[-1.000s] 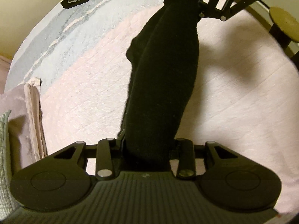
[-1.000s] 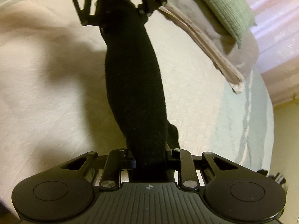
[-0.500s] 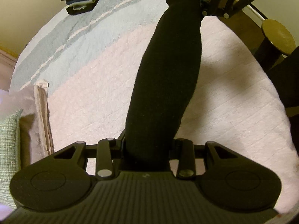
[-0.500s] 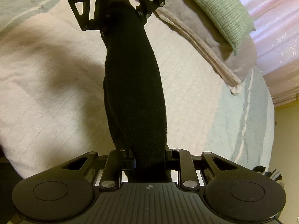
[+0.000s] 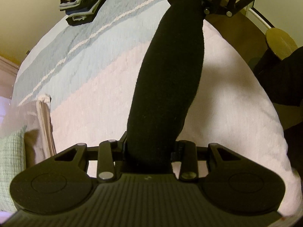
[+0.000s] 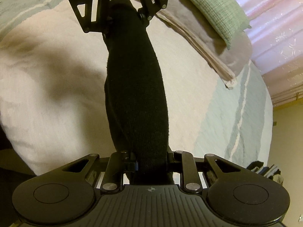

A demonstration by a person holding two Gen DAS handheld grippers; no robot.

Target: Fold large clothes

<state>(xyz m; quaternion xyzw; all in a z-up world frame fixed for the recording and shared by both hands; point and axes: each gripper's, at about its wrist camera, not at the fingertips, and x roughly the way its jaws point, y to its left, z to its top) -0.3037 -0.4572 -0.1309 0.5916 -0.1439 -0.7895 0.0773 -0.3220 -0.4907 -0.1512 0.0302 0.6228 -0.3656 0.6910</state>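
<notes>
Your left gripper [image 5: 149,151] is clamped on one end of the black garment [image 5: 166,79], bunched into a thick roll that stretches toward 12 o'clock to your right gripper [image 6: 151,162], clamped on the other end; the roll hangs clear above the pale pink quilt [image 5: 90,102]. In the left wrist view, folded clothes [image 5: 85,1] lie at 11 o'clock; in the right wrist view, a green pillow [image 6: 210,9] sits at 1 o'clock.

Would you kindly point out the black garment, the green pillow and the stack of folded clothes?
black garment [image 5: 166,87]: left wrist view, middle of the stretched cloth.
green pillow [image 6: 214,5]: right wrist view, its top face.
stack of folded clothes [image 5: 85,1]: left wrist view, its side.
</notes>
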